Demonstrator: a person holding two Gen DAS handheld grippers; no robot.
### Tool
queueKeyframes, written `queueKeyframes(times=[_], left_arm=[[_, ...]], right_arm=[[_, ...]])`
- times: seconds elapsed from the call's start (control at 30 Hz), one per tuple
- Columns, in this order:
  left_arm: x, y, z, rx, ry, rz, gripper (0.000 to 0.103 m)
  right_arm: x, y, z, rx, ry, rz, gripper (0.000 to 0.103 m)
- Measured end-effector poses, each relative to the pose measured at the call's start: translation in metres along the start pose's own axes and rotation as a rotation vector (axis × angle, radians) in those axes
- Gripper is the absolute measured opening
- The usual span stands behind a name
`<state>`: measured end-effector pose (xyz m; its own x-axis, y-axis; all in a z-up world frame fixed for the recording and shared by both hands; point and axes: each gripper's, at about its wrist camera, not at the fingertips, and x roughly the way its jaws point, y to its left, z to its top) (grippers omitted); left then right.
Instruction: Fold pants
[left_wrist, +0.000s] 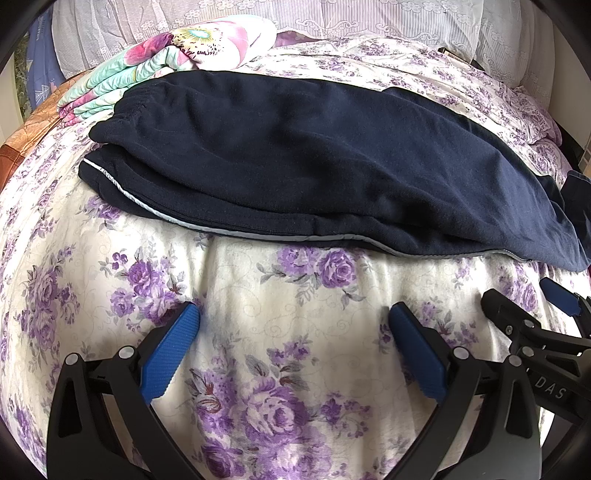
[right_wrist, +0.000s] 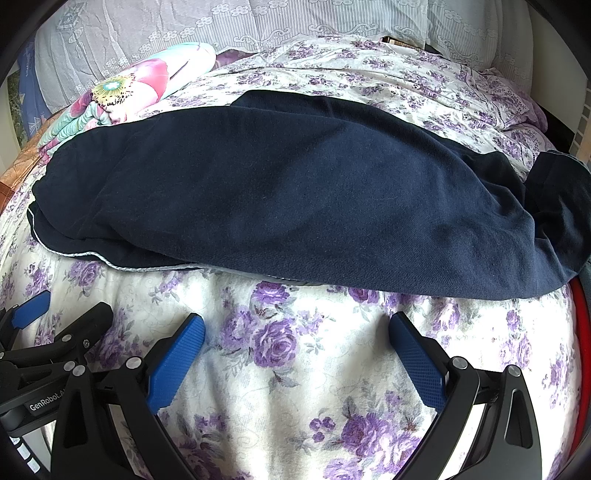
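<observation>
Navy pants (left_wrist: 314, 162) are laid lengthwise, legs stacked, just beyond both tongs. Left gripper (left_wrist: 295, 325) and right gripper (right_wrist: 297, 332) are held wide apart, empty, poised over the floral bedspread (left_wrist: 258, 295) for a grasp.

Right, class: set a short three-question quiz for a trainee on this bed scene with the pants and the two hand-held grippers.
1. True or false: the left hand-held gripper is clamped on the navy pants.
2. Multiple choice: what lies at the far left, touching the pants' waistband? A) a folded floral blanket B) a laptop C) a shoe
3. Fill in: the pants lie on a bedsheet printed with ______ flowers.

Key
1. False: both it and the right hand-held gripper are open, short of the pants.
2. A: the folded floral blanket.
3. Purple: see the bedsheet.
</observation>
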<state>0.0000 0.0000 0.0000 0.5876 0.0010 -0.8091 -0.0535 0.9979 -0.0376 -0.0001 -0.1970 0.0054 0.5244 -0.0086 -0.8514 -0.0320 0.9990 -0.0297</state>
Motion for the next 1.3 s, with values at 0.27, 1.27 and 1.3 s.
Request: queueKeyframes(times=[0.27, 1.27, 1.3], left_arm=[[0.0, 0.0, 0.0, 0.0, 0.0, 0.0, 0.099], [0.0, 0.001, 0.0, 0.0, 0.006, -0.004, 0.099], [0.0, 0.003, 0.001, 0.001, 0.005, -0.005, 0.099]], right_arm=[[0.0, 0.0, 0.0, 0.0, 0.0, 0.0, 0.1], [-0.01, 0.015, 0.0, 0.009, -0.004, 0.027, 0.1], [-0.013, 0.015, 0.0, 0.007, -0.006, 0.056, 0.1]])
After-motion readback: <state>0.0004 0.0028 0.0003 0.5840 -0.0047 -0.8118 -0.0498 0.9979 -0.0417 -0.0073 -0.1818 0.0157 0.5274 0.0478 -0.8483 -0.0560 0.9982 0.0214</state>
